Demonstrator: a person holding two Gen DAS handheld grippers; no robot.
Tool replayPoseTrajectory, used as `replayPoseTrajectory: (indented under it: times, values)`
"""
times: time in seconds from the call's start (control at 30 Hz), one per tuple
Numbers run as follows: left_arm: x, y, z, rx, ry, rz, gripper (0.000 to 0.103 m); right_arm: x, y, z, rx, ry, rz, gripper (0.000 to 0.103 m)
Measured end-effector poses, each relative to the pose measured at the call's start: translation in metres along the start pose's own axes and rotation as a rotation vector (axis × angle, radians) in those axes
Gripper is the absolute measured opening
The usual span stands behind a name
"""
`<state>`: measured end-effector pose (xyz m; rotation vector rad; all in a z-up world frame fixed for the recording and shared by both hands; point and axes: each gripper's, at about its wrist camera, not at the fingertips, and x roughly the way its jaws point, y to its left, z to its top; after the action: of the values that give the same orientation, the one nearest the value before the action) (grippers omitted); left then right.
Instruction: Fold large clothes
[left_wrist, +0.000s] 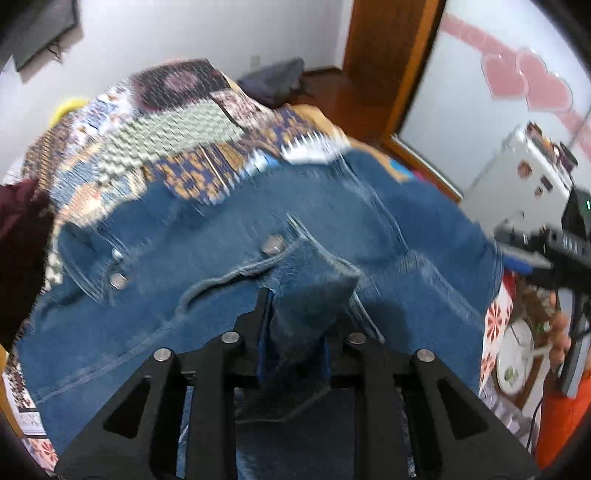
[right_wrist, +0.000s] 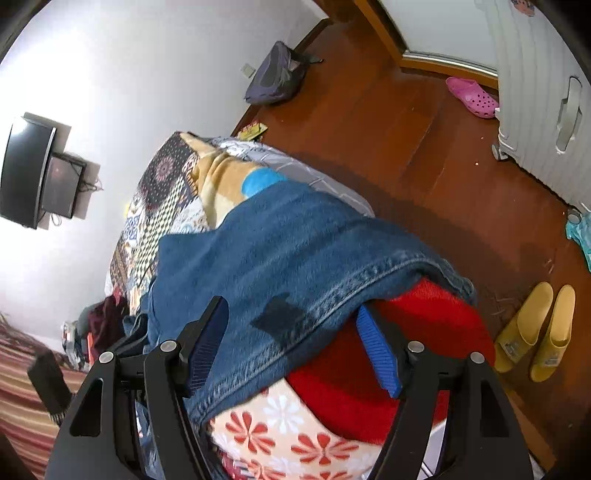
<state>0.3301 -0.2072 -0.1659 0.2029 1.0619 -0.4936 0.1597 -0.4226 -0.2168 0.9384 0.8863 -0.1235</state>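
Folding is under way: the left tongs (left_wrist: 295, 317) pinch a flap of the denim jacket (left_wrist: 229, 236) spread over the bed (left_wrist: 177, 140). The right tongs (right_wrist: 291, 347) stand wide astride the jacket's hem, gripping nothing. Next, I judge, they must close on that hem.

One denim jacket (right_wrist: 280, 251) lies on the bed (right_wrist: 166, 206), with two metal snap buttons (left_wrist: 272, 245) showing on it. Two grippers — the left gripper (left_wrist: 295, 325) and the right gripper (right_wrist: 291, 354). On the floor (right_wrist: 369, 122): two yellow boots (right_wrist: 532, 332), one pink clog (right_wrist: 472, 96), one grey backpack (right_wrist: 277, 74). One wall screen (right_wrist: 26, 173).
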Motion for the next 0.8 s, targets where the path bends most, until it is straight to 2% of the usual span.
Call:
replayPoseTrajectory:
  times: [0.03,0.07,0.1,0.17,0.37,0.47,0.57,0.67,0.8]
  values:
    - [-0.001,-0.003,-0.001,0.013,-0.008,0.014,0.026,0.003,0.000,0.001,0.000,-0.010,-0.010,0.061]
    - [-0.004,-0.004,-0.001,0.018,-0.012,0.019,0.033,0.005,-0.001,0.003,0.004,-0.017,-0.021,0.054]
    - [-0.007,-0.005,-0.001,0.017,-0.015,0.003,0.045,0.007,-0.001,0.005,0.011,-0.021,-0.033,0.046]
    - [-0.016,-0.002,-0.002,0.002,-0.030,-0.050,0.056,0.011,-0.002,0.008,0.023,-0.032,-0.061,0.033]
    - [-0.050,0.004,-0.004,0.001,-0.100,-0.021,0.058,0.004,0.014,0.008,-0.024,-0.091,-0.124,0.013]
    - [-0.068,0.015,-0.007,-0.005,-0.150,0.024,0.060,-0.007,0.033,0.008,-0.082,-0.134,-0.135,0.010]
    - [-0.083,0.029,-0.010,-0.002,-0.202,0.090,0.063,-0.023,0.060,0.010,-0.149,-0.182,-0.101,0.009]
    - [-0.100,0.048,-0.017,-0.019,-0.248,0.118,0.068,-0.037,0.096,0.009,-0.238,-0.215,-0.030,0.009]
    - [-0.117,0.073,-0.026,-0.059,-0.284,0.165,0.069,-0.045,0.151,-0.005,-0.372,-0.224,0.064,0.007]
